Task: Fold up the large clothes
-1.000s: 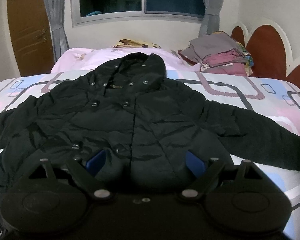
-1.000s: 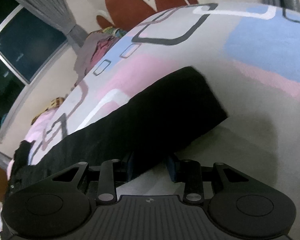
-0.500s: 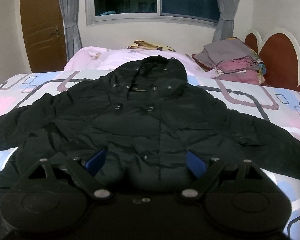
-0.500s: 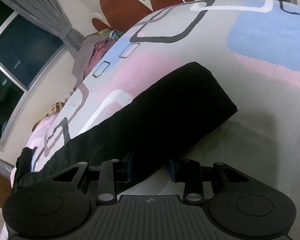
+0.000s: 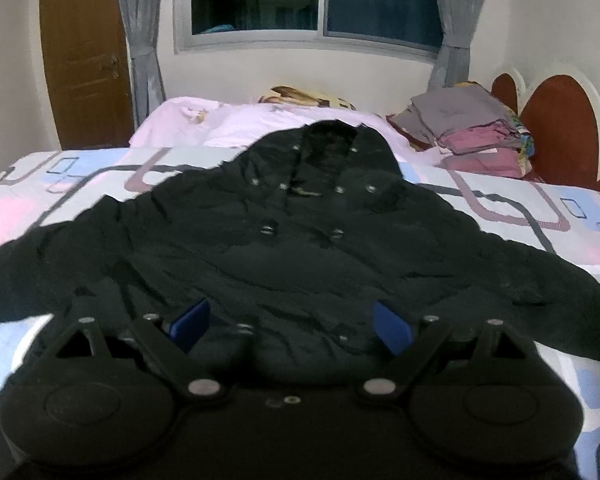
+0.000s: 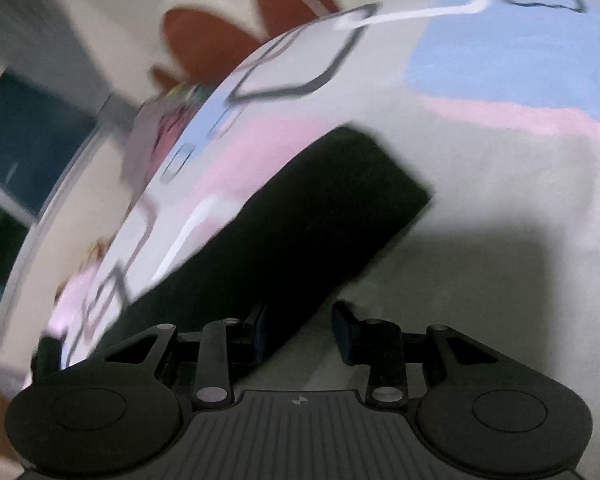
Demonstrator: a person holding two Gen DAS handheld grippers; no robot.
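Observation:
A black hooded puffer jacket (image 5: 300,248) lies spread face up on the bed, hood toward the window, sleeves out to both sides. My left gripper (image 5: 290,322) is open and empty above the jacket's lower hem, its blue pads wide apart. In the right wrist view, the end of the jacket's right sleeve (image 6: 320,216) lies flat on the bedspread (image 6: 500,184). My right gripper (image 6: 302,332) is open, with the sleeve's lower edge running between its fingers. The view is blurred by motion.
A stack of folded grey and pink clothes (image 5: 472,128) sits at the back right by the red headboard (image 5: 556,128). Pink pillows (image 5: 228,124) lie under the window. A wooden door (image 5: 84,56) stands at the back left.
My left gripper has risen and tilted up, showing more of the room. My right gripper's jaws have widened around the sleeve and it has swung, blurring the view.

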